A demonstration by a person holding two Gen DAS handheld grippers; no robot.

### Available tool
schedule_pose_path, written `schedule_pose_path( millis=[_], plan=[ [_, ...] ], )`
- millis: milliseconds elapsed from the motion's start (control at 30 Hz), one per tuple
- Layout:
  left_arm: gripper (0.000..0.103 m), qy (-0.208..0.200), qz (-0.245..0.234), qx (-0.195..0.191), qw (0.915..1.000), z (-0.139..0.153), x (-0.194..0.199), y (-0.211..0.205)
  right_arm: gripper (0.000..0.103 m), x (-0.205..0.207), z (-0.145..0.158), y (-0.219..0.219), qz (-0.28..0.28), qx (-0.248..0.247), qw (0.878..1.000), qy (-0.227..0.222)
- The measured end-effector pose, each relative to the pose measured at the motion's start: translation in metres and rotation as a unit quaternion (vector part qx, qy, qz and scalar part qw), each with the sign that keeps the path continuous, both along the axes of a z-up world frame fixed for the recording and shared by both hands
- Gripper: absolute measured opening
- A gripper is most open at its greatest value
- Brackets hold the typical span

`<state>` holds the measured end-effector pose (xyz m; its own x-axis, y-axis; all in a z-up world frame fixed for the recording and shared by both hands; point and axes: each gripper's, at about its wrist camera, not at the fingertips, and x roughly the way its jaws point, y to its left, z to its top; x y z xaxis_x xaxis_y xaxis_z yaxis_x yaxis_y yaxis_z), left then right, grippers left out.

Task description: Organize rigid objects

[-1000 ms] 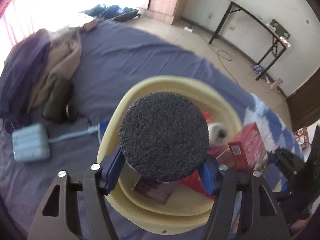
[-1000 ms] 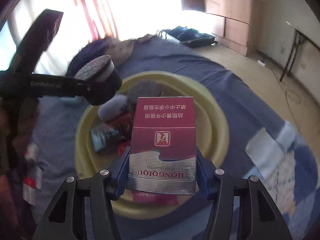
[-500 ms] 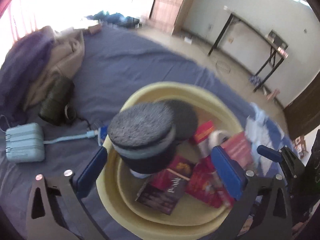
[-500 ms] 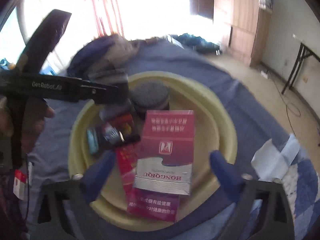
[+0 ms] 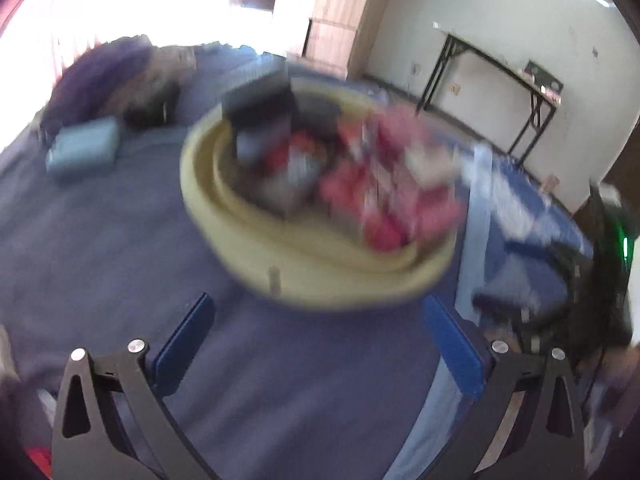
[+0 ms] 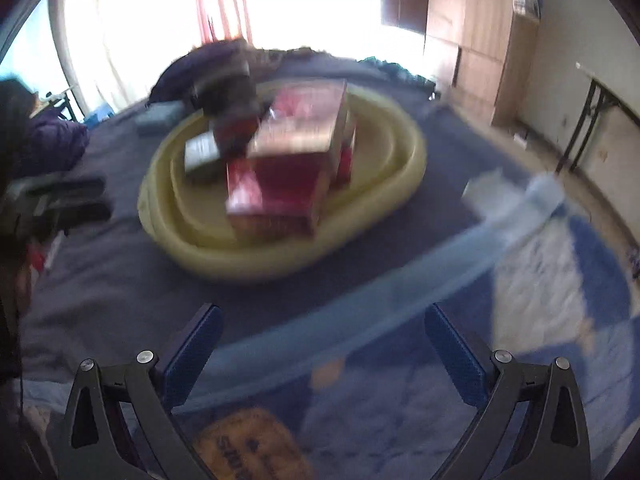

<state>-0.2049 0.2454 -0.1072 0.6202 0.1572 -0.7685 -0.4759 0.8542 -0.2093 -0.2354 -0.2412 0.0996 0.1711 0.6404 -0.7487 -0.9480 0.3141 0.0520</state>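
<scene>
Both claws, left (image 5: 318, 340) and right (image 6: 320, 350), are spread and empty. At 12 o'clock, a yellow basin (image 6: 404, 136) holds red boxes (image 6: 296, 148) on the bed (image 5: 100, 248).

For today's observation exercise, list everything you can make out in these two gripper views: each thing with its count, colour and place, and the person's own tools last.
basin: one, yellow, on the bedsheet, holding the boxes.
red boxes: several, exact count blurred, piled in the basin.
dark round item: one, grey-black, at the basin's far side.
bedsheet: one, dark blue, under everything.
power strip: one, pale blue-grey, left of the basin.
clothes pile: one, purple and tan, far left.
folding table: one, black-framed, by the wall.
wardrobe: one, wooden, far right.
left gripper: open, empty, short of the basin.
right gripper: open, empty.
</scene>
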Motion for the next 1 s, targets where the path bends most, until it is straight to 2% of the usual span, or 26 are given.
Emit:
schedule_pose_path(
  millis=[67, 133, 167, 233, 300, 433, 600, 1000],
  plan=[
    [0.103, 0.015, 0.033, 0.017, 0.9992, -0.022, -0.003, 0.002, 0.103, -0.004, -0.01, 0.01, 0.0, -0.015, 1.0, -0.013],
    [0.103, 0.038, 0.046, 0.012, 0.9981, -0.037, 0.003, 0.009, 0.103, -0.006, -0.016, 0.023, 0.003, -0.019, 0.999, -0.028],
    [0.103, 0.046, 0.049, 0.023, 0.9975, -0.042, 0.007, 0.012, 0.103, -0.005, -0.018, 0.029, 0.001, -0.019, 0.999, -0.027],
    [0.103, 0.044, 0.048, 0.045, 0.9968, -0.041, 0.013, 0.014, 0.103, -0.002, -0.023, 0.039, -0.011, -0.02, 0.999, -0.025],
    [0.103, 0.04, 0.054, 0.047, 0.9966, -0.045, 0.018, 0.02, 0.103, -0.005, -0.03, 0.051, -0.025, -0.029, 0.998, -0.044],
    [0.103, 0.058, 0.071, 0.077, 0.9928, -0.05, 0.034, 0.018, 0.103, -0.01, -0.034, 0.058, -0.03, -0.022, 0.997, -0.06],
    [0.103, 0.06, 0.097, 0.075, 0.9906, -0.05, 0.043, 0.023, 0.103, -0.012, -0.036, 0.056, -0.032, -0.022, 0.997, -0.068],
    [0.103, 0.057, 0.098, 0.073, 0.9908, -0.05, 0.041, 0.021, 0.103, -0.017, -0.036, 0.06, -0.031, -0.02, 0.997, -0.06]
  ],
)
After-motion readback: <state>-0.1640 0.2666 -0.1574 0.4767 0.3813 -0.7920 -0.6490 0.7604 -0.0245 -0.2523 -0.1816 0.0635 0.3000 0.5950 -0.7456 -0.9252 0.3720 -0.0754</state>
